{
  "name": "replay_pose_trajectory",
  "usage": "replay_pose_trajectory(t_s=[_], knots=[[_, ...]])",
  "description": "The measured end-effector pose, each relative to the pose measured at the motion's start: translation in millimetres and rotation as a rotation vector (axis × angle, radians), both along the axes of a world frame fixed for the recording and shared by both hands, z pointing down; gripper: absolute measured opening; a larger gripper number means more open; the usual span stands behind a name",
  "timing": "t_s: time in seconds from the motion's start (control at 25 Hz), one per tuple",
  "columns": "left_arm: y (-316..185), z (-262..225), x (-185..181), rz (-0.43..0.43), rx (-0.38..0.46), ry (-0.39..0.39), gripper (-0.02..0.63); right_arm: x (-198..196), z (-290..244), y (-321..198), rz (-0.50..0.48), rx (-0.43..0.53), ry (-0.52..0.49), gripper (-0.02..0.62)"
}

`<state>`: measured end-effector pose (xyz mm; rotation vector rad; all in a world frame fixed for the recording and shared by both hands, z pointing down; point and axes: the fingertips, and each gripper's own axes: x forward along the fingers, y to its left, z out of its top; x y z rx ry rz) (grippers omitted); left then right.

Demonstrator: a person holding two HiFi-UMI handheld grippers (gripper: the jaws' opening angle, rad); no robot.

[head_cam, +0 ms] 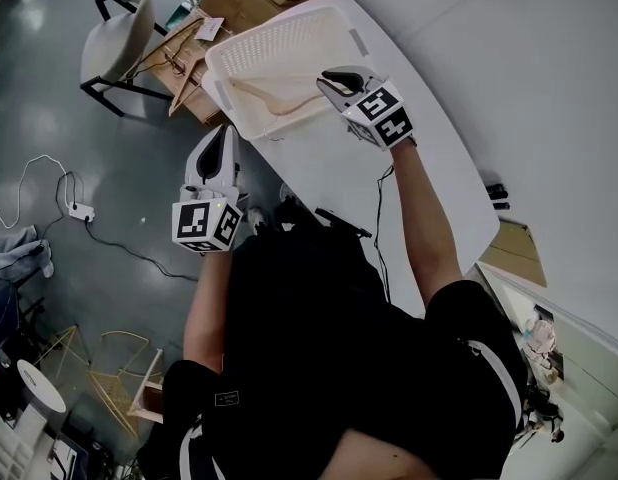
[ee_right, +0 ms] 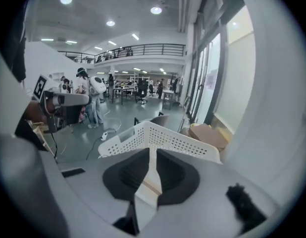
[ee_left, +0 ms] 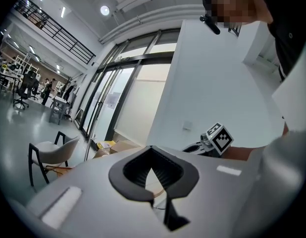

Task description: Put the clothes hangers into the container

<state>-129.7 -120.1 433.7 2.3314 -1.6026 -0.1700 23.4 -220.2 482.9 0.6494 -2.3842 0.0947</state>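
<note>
**Gripping one hanger at the basket's rim**

Jaws pinched narrow, the right gripper (head_cam: pixel 334 80) holds the end of a pale wooden hanger (head_cam: pixel 269 103). The hanger curves across the inside of the white basket (head_cam: pixel 224 58) on the table (head_cam: pixel 409 148). The left gripper (head_cam: pixel 221 140) hangs beside the table, jaws close together and empty. This hanger looks nearly in, with only the release left. No other hangers show, and the hook is hard to make out.
</note>
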Motion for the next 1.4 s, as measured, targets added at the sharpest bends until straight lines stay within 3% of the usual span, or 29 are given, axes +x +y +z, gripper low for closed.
replay_pose_trajectory(t_s=[0.28,0.8,1.4], knots=[[4.3,-3.6,1.2,0.011,0.023,0.003,0.003,6.5,-28.6,12.5,0.227,0.025,-0.222,0.018],[20.2,-4.7,13.4,0.047,0.036,0.002,0.003,30.3,-35.7,62.2,0.488,0.055,-0.429,0.016],[14.0,-4.3,25.3,0.080,0.041,0.000,0.003,28.4,-31.9,84.3,0.500,0.077,-0.436,0.015]])
